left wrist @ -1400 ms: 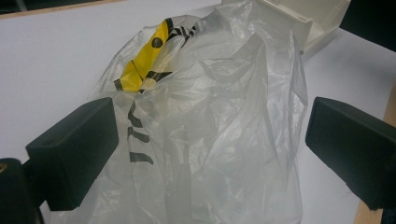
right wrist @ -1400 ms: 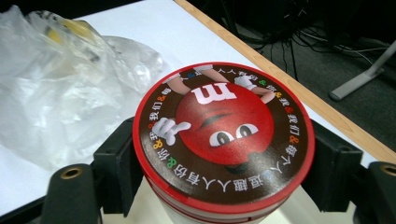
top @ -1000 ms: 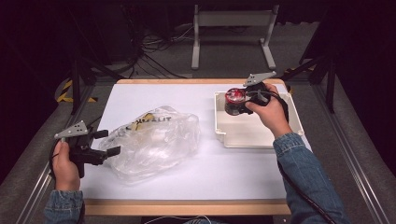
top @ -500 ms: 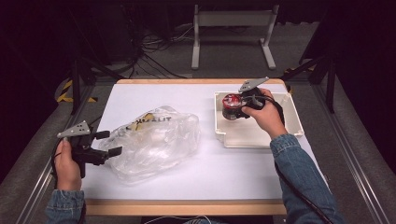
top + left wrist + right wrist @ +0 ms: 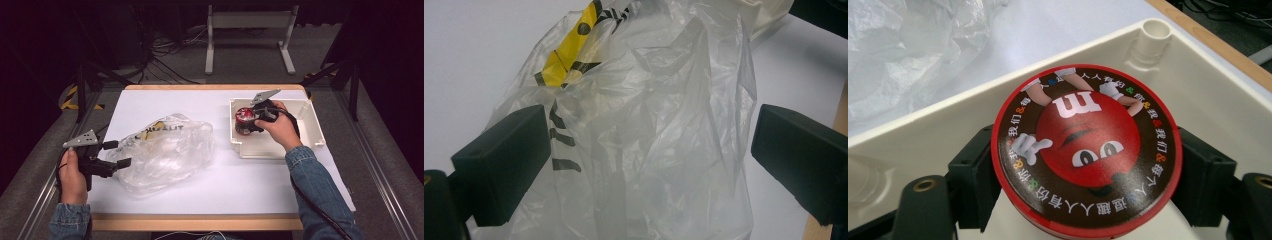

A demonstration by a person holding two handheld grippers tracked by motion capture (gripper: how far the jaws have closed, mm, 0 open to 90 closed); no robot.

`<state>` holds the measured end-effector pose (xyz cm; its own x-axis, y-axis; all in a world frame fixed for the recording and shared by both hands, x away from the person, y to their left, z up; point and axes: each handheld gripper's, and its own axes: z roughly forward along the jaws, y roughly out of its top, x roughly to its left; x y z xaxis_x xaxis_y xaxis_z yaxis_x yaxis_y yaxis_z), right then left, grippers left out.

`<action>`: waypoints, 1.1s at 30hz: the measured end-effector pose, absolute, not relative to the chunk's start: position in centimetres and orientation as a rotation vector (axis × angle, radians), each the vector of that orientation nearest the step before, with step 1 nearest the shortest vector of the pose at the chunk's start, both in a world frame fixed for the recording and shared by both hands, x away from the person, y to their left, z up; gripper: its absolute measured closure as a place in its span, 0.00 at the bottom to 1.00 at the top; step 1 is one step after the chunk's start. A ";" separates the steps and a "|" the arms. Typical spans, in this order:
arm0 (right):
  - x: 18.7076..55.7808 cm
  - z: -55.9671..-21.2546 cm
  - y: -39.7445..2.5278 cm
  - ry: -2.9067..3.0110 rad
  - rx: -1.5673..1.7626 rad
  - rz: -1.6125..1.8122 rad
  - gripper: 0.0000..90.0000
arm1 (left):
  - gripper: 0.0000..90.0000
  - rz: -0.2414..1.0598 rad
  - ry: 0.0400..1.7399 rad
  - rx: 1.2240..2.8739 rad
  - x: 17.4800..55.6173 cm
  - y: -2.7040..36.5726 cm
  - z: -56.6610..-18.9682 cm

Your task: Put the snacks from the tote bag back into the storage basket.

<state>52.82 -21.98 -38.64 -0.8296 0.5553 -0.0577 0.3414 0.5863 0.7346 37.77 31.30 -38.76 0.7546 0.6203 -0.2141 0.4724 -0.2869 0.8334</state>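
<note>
Keep right gripper (image 5: 248, 122) jaws clamped on the red tin (image 5: 1087, 146), lifting straight over the tray (image 5: 310, 131) wall; left gripper (image 5: 114, 154) jaws open, straddling the plastic bag (image 5: 649, 130).

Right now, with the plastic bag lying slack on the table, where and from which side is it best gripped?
Probably at the bunched film on the end nearest the left tongs, coming in level from the person's left. The plastic bag is loose and crumpled, so a gathered fold pinches better than its broad puffed top. The open jaws already straddle such a fold.
</note>
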 end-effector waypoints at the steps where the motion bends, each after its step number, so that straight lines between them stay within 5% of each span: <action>1: 52.8 -38.6 -22.0 2.537 0.736 1.087 0.28 | 0.04 0.184 0.831 1.940 37.8 31.3 -38.8; 33: 52.8 -40.1 -21.2 2.584 0.756 1.063 0.28 | 0.04 0.185 0.831 1.952 37.7 31.2 -38.7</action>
<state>52.79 -21.20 -40.09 -0.8353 0.5490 -0.0290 0.3696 0.5999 0.7096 37.72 31.16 -38.74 0.7553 0.6211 -0.2092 0.4741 -0.2974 0.8288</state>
